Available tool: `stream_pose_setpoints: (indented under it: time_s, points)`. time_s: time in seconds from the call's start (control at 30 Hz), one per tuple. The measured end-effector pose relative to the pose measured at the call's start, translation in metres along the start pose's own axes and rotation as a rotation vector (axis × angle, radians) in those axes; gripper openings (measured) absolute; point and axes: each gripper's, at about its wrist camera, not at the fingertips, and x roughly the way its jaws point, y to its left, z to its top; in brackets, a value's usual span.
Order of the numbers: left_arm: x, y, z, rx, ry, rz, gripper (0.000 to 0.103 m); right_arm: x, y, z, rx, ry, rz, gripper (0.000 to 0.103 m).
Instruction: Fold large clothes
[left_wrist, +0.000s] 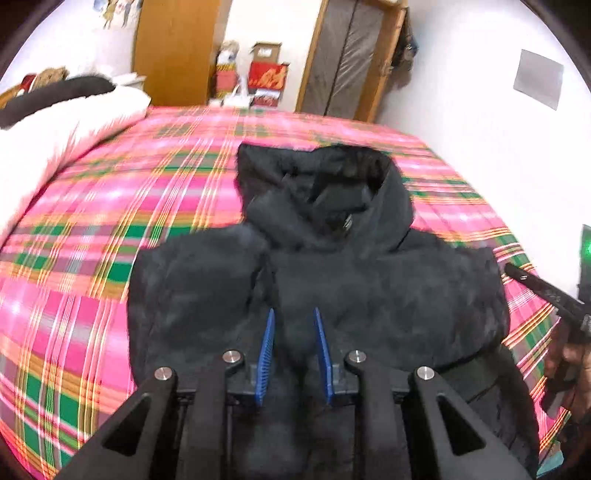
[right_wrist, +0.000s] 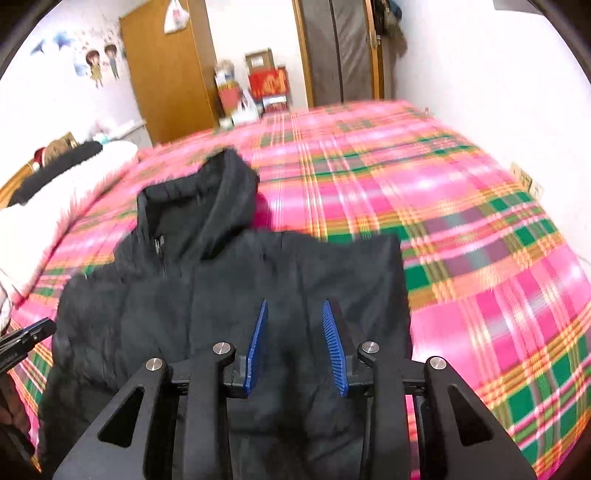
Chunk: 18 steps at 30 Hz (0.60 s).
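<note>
A black hooded jacket (left_wrist: 332, 280) lies on a bed with a pink plaid cover (left_wrist: 110, 229), its hood pointing away from me and both sleeves folded in over the body. My left gripper (left_wrist: 294, 314) is open above the jacket's middle, holding nothing. In the right wrist view the jacket (right_wrist: 229, 288) fills the lower left, and my right gripper (right_wrist: 294, 306) is open above its right half, empty. The right gripper's black body shows at the right edge of the left wrist view (left_wrist: 546, 291). The left gripper's body shows at the left edge of the right wrist view (right_wrist: 22, 343).
A white quilt with a black garment on it (left_wrist: 55, 122) lies at the bed's left. A wooden wardrobe (left_wrist: 173, 51), red boxes (left_wrist: 266, 74) and a doorway (left_wrist: 347, 62) stand beyond the bed's far end. A white wall (left_wrist: 498, 129) runs along the right side.
</note>
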Motion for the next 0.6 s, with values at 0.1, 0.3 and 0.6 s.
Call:
stream_pose_setpoints:
  time_s: [0.1,0.3,0.6]
  points:
    - [0.025,-0.023,0.017,0.067,0.005,0.000,0.024,0.029,-0.009,0.004,0.014,0.066,-0.016,0.032]
    - [0.105,-0.027,0.006,0.066,0.113,0.042,0.024,0.063,-0.025,-0.018,0.000,0.158,-0.028,0.032]
    - [0.117,-0.024,-0.010,0.093,0.095,0.044,0.024,0.073,-0.021,-0.027,-0.037,0.184,-0.055,0.031]
